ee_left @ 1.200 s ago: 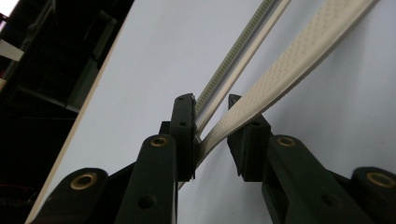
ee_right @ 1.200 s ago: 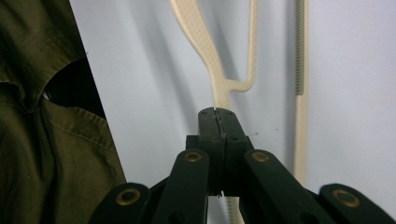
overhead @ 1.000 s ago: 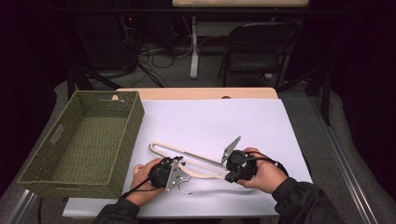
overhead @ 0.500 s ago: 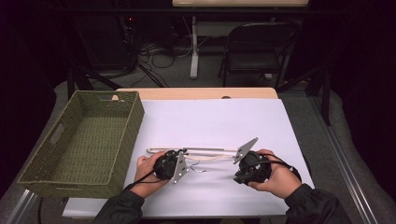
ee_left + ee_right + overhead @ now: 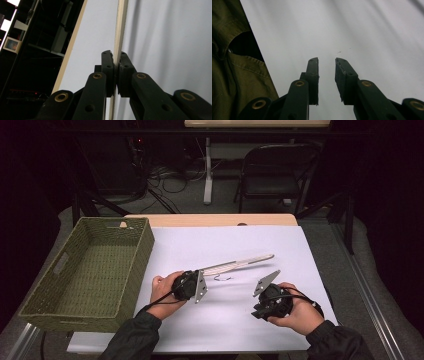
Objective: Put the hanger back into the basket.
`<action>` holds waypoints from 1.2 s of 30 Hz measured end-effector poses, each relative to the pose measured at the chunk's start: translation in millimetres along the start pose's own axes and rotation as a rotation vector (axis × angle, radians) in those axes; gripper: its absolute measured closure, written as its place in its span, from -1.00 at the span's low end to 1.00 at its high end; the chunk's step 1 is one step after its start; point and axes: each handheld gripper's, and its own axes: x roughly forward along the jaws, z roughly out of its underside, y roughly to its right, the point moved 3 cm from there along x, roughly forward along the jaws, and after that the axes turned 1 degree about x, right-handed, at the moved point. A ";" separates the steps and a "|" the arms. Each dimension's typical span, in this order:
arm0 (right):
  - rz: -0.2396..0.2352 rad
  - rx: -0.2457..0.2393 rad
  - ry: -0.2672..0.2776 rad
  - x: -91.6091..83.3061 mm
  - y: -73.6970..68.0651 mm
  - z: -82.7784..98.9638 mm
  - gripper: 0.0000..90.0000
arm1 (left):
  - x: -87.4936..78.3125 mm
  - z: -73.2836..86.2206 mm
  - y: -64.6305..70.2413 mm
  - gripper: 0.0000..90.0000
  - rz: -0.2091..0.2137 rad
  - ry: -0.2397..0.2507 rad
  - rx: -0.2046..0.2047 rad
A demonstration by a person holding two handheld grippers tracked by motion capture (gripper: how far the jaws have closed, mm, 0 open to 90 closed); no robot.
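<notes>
Left tool clamped on one end of a long pale stick; right tool let go and empty.

Your left tool (image 5: 200, 286) has just been closing and now pinches the wooden stick (image 5: 239, 264) at its very end, so the long free length can sag, swing or twist out between the pads (image 5: 108, 65) as you lift. The stick runs from that tool toward two o'clock, its far tip low over the white table (image 5: 220, 240). A small wire hook (image 5: 222, 278) sits near its middle and could snag. The basket (image 5: 131, 256) lies at nine o'clock; swing wide and the tip may strike its rim. Your right tool (image 5: 326, 65), at four o'clock of the stick, has just been opening, with nothing between its jaws.
</notes>
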 end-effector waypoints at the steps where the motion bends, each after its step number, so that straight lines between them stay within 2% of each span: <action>1: 0.005 0.000 0.001 0.9 0.3 0.2 0.62 | 1.6 0.0 -1.1 0.92 -0.008 -0.008 -0.004; 3: 0.009 0.000 0.002 1.0 0.5 0.3 0.62 | 3.2 0.3 -3.4 0.93 -0.019 -0.018 -0.004; 8: 0.011 0.003 0.011 2.4 1.9 1.3 0.62 | 6.3 3.2 -13.0 0.93 -0.038 -0.035 -0.047; 9: 0.025 -0.001 0.000 2.4 2.2 1.7 0.62 | 5.8 3.2 -15.1 0.93 -0.043 -0.039 -0.058; 10: 0.014 0.000 0.017 3.8 2.2 1.9 0.62 | 5.2 3.0 -16.7 0.93 -0.042 -0.040 -0.068; 13: 0.021 -0.001 0.027 4.5 2.9 2.1 0.62 | 1.7 0.9 -22.5 0.94 -0.044 -0.046 -0.094; 14: 0.025 -0.003 -0.009 1.6 3.7 2.2 0.62 | 0.2 -0.2 -24.7 0.94 -0.050 -0.047 -0.112; 18: 0.026 -0.002 -0.010 1.1 3.6 1.4 0.62 | -4.1 -3.5 -31.4 0.94 -0.067 -0.063 -0.134; 20: 0.029 0.006 0.013 2.9 2.5 0.8 0.62 | -5.5 -4.5 -33.1 0.94 -0.071 -0.081 -0.148; 26: 0.025 0.006 0.022 4.2 2.1 -0.1 0.62 | -6.6 -5.0 -37.3 0.94 -0.054 -0.116 -0.189; 28: 0.030 -0.001 0.022 4.6 3.0 -0.2 0.62 | -6.8 -4.2 -40.2 0.94 -0.039 -0.116 -0.214; 29: 0.031 -0.001 0.023 4.6 3.2 -0.3 0.62 | -7.0 -3.3 -43.4 0.94 -0.031 -0.114 -0.243; 30: 0.031 0.001 0.023 4.4 3.2 -0.3 0.62 | -7.0 -3.3 -43.4 0.94 -0.031 -0.114 -0.243; 31: 0.032 0.002 0.023 4.3 3.2 -0.4 0.62 | -7.5 -1.7 -48.3 0.94 -0.019 -0.118 -0.277; 33: 0.035 0.001 0.018 3.8 3.4 -0.6 0.62 | -7.4 0.4 -54.3 0.94 -0.011 -0.122 -0.308; 34: 0.026 -0.005 -0.013 1.6 3.9 -0.7 0.62 | -7.3 1.9 -57.8 0.94 -0.005 -0.126 -0.333; 36: 0.029 -0.004 -0.014 1.5 4.0 -0.9 0.62 | -7.2 4.1 -62.2 0.94 0.003 -0.126 -0.369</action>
